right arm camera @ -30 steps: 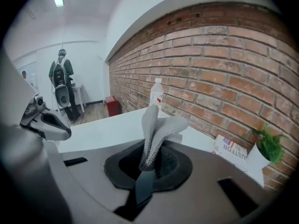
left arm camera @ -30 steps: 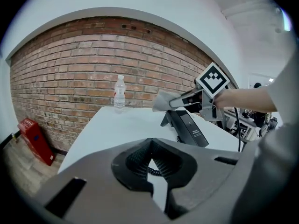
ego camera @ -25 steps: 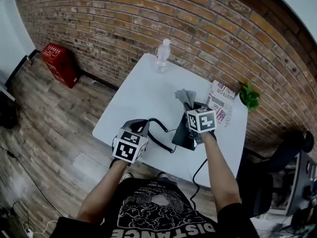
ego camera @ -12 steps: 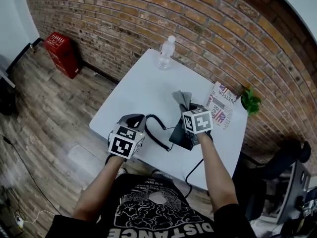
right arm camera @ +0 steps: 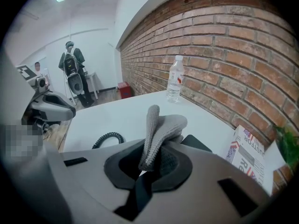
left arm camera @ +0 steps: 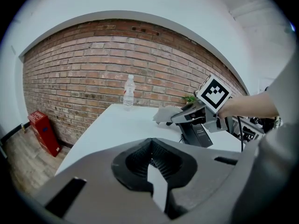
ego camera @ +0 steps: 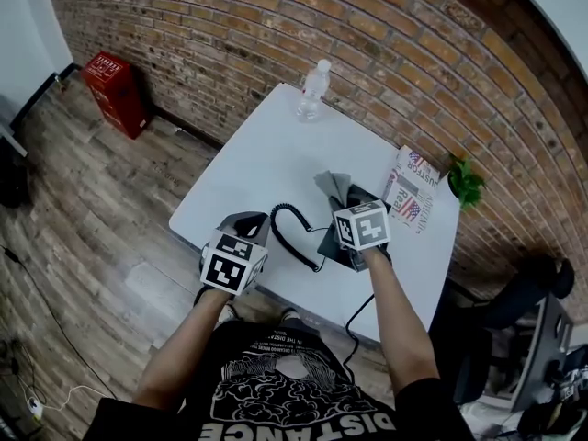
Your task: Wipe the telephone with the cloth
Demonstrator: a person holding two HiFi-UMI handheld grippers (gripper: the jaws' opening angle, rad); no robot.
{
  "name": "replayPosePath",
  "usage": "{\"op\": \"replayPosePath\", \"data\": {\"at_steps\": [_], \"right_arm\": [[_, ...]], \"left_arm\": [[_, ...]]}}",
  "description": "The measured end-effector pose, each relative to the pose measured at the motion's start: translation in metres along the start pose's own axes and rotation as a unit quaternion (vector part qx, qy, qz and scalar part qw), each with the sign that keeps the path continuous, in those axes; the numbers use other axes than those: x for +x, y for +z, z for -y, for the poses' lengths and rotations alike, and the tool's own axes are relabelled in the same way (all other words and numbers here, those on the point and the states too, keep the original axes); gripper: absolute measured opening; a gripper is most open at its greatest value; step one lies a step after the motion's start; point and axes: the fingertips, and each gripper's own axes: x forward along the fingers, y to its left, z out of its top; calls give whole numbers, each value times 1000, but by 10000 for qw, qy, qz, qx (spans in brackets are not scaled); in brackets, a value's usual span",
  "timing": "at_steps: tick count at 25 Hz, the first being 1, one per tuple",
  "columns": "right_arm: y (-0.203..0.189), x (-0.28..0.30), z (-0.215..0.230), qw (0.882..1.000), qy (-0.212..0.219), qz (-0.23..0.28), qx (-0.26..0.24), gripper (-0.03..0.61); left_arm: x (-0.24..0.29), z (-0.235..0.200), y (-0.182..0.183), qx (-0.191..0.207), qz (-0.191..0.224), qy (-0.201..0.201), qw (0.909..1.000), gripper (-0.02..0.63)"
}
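Note:
The black telephone base [ego camera: 334, 246] [left arm camera: 202, 135] [right arm camera: 202, 143] stands on the white table [ego camera: 257, 154]. My right gripper [ego camera: 343, 200] [right arm camera: 147, 168] hangs just above it, shut on a folded grey cloth [ego camera: 333, 186] [left arm camera: 163, 115] [right arm camera: 161, 127] that sticks up out of the jaws. My left gripper [ego camera: 246, 232] [left arm camera: 156, 177] is at the table's near edge, jaws together. A black handset end [ego camera: 250, 220] shows at its front, and the coiled cord [ego camera: 292, 235] [right arm camera: 106, 139] runs from there to the base. The handset is hidden in the left gripper view.
A clear water bottle [ego camera: 312, 90] [right arm camera: 175, 84] stands at the table's far edge by the brick wall. A printed box [ego camera: 411, 189] and a small plant [ego camera: 464, 182] are at the right. A red crate [ego camera: 115, 95] sits on the floor. A black cable [ego camera: 354, 315] hangs off the near edge.
The left gripper and the cord's end have drifted slightly left and farther from the base, stretching the coil. The right gripper stays over the base with the cloth.

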Motion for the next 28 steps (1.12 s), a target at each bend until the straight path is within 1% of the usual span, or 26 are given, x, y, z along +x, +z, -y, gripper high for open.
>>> {"op": "replayPosePath", "data": {"at_steps": [4,10,14,20,28], "right_arm": [[-7,0,-10,10000,18,-55,58,11],[-19,0,-25,9998,52,-132,151,11],[-25,-3,-33,9996,32,-169,207,11],[-34,-8,-42,9994,-13,-186,294,11],[-53,-11,-60,9987,93,-259,426,11]], "left_arm": [[-7,-4,-9,-9,-77,-5,10000,6],[-15,-5,-13,3,-91,-68,9999,6],[-19,-2,-12,29,-64,-149,9999,6],[-23,-2,-22,71,-144,-281,9995,6],[-28,3,-34,99,-242,-421,9988,6]]}}
